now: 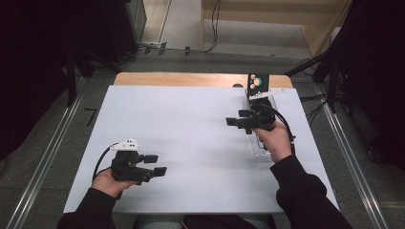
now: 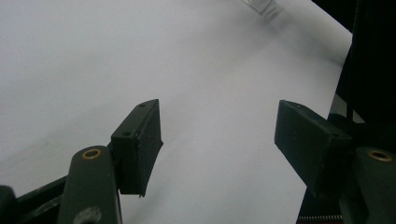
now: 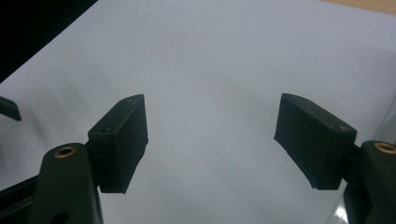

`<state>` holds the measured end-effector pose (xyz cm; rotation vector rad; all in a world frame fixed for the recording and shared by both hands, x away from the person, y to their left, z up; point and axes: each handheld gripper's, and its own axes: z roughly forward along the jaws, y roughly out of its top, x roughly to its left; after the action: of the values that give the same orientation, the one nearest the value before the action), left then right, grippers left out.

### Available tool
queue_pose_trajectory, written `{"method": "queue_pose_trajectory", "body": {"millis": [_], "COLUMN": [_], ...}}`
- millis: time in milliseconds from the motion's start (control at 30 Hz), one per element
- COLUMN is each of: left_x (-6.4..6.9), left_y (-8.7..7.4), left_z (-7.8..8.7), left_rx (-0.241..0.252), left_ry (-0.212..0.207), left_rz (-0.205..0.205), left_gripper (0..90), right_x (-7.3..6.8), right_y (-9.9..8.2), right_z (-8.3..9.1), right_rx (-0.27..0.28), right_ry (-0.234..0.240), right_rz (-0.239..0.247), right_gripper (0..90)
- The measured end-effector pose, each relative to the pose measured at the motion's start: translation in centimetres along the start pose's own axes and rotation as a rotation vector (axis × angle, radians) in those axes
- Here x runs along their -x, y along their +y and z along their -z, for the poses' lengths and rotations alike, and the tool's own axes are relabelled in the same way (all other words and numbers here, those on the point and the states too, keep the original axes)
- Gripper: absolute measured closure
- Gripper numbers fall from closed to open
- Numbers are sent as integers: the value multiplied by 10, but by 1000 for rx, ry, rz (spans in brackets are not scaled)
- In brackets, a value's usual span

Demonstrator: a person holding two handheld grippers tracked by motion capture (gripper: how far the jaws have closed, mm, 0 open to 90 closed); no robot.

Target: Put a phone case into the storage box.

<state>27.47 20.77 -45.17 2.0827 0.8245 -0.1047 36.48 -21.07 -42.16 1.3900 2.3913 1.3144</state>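
Key relation: the clear tray (image 1: pixel 260 149) sits right under my right hand (image 1: pixel 277 140). The right gripper (image 1: pixel 235 119) hangs over the tray's left wall, with its jaws pointing away from the tray, out across the white sheet (image 1: pixel 191 119). So the tray lies behind and below the fingertips, not in front of them. I judge the next move needs a swing back toward it.

The tray's long axis runs from my side of the table to the far side, and the right gripper sits crosswise to that. The right hand is the nearer one by a lot. The left gripper (image 1: pixel 158 164) is well apart from the tray, down to its left, with jaws aimed roughly toward it.

Tool state: in the right gripper view the right gripper (image 3: pixel 212 135) has its jaws apart with bare sheet between them, gripping nothing. The left gripper (image 2: pixel 219 140) is the same in its own view, jaws spread and empty. A clear corner of the tray (image 2: pixel 259 5) shows far off at the top.

Tray look: transparent plastic, long and narrow, low walls, glossy edges (hard to read against the white). I can't tell if anything is inside. A dark card with coloured dots (image 1: pixel 258 81) stands at the tray's far end, touching it or just beside it; I can't tell which.
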Motion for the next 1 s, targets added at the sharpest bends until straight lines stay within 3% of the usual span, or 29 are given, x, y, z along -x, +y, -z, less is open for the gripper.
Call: {"method": "queue_pose_trajectory", "body": {"millis": [133, 533, 733, 1000], "left_x": [0, -1, 2, 5], "left_y": [0, -3, -3, -7], "left_z": [1, 4, 3, 4], "left_rx": [-1, 6, 1, 3], "left_ry": [8, 9, 1, -3], "left_rz": [-1, 0, 3, -4], "left_gripper": [317, 317, 316, 317], "right_x": [-10, -35, -36, -37], "right_y": [-12, -54, -73, -97], "right_z": [5, 17, 25, 31], "right_rx": [3, -51, -57, -115], "right_ry": [33, 88, 119, 112], "right_rz": [4, 84, 79, 122], "right_gripper": [238, 237, 235, 231]}}
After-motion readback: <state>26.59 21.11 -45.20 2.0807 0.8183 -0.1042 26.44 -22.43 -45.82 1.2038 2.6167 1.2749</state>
